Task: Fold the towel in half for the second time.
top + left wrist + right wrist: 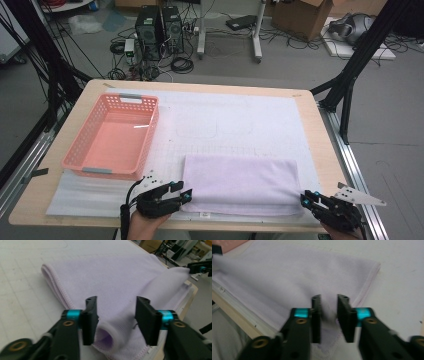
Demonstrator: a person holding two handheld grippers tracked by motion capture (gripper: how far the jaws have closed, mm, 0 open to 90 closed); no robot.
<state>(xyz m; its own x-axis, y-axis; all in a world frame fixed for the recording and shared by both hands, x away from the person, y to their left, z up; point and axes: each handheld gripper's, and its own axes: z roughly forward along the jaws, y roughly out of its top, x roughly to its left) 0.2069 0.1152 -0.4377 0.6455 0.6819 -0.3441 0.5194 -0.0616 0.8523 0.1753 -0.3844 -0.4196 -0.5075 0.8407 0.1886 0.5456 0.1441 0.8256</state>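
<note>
A folded lilac towel (240, 182) lies on the white mat near the table's front edge. My left gripper (182, 191) sits at the towel's near left corner. In the left gripper view its jaws stand apart (116, 312), with a rolled fold of the towel (110, 336) loose between them, against the left pad but clear of the right one. My right gripper (305, 198) is at the towel's near right corner. In its own view the jaws (329, 315) are parted, with the towel's (287, 277) blurred corner in the gap.
An empty pink plastic basket (150, 135) stands on the left half of the table, behind the left gripper. The table's front edge (240, 222) runs just below the towel. Computers, cables and boxes lie on the floor beyond the table.
</note>
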